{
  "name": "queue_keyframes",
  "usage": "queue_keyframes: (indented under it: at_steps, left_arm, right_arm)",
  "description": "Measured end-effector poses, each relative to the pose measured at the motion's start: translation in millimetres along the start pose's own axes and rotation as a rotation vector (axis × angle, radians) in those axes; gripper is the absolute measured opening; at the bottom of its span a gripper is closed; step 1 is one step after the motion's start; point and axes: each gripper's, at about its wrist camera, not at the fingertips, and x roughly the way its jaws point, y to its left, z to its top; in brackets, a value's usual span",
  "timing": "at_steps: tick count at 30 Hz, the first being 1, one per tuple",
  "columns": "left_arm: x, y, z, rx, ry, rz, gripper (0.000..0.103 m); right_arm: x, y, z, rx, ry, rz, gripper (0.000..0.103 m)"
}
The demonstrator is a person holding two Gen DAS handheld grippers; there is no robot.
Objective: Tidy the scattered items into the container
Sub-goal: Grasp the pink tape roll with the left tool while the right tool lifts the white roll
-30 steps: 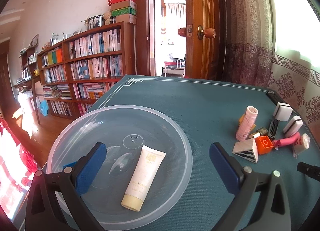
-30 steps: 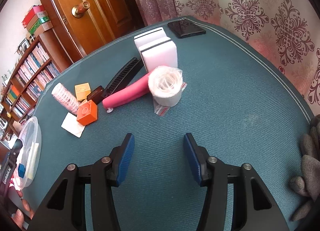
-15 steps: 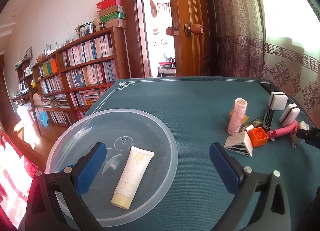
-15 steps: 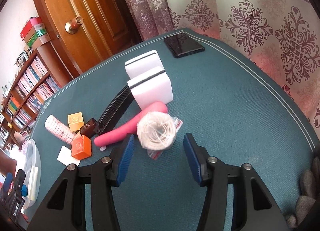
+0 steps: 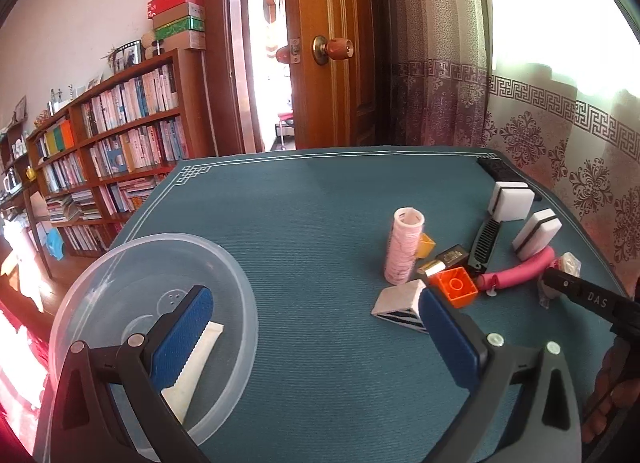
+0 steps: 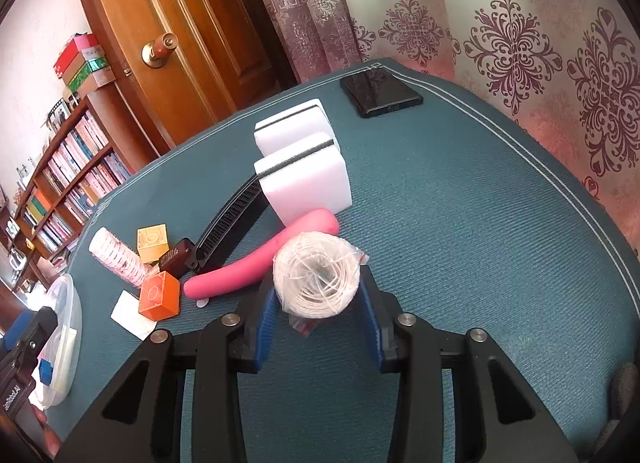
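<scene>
Right wrist view: now closed in around bagged twine ball (image 6: 316, 275) at lower centre, right gripper (image 6: 318, 327) narrowed against it, formerly short and wider; pickup apparently begun, left gripper (image 5: 312, 327) wide over bowl (image 5: 240, 295).

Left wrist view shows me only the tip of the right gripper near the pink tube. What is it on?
Observer: The right gripper has a bagged ball of white string between its fingers.
Operator: Is it gripped?
Observer: The pads sit close against both sides of the ball. I cannot tell if they are squeezing.
Operator: Is anything against the ball?
Observer: The pink tube lies just behind it and appears to touch it.
</scene>
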Motion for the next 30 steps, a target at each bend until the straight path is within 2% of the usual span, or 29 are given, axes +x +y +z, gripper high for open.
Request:
queue_keyframes:
  at_steps: [8,11,12,15,20,24,30]
  left_arm:
    - [33,-30,20,-0.003,0.030,-0.074,0.101]
    - [45,-35,26,-0.017,0.042,-0.101,0.089]
    - [49,-36,27,-0.020,0.046,-0.109,0.080]
    - [62,-38,30,-0.030,0.071,-0.123,0.066]
    - [78,-39,30,-0.057,0.113,-0.157,0.055]
    - [84,-40,30,-0.063,0.133,-0.177,0.031]
    - [78,-39,29,-0.054,0.116,-0.183,0.031]
  right_arm:
    - [-4,-8,-2,0.055,0.010,0.034,0.040]
    - [-5,-8,-2,0.054,0.005,0.023,0.040]
    - [-5,-7,-2,0.053,0.005,0.022,0.040]
    - [-5,-7,-3,0.049,0.003,0.020,0.040]
    - [-5,-7,-2,0.047,0.002,0.019,0.040]
    - [-6,-5,-3,0.038,0.000,0.018,0.040]
    - [-11,-1,-3,0.017,-0.028,0.032,0.040]
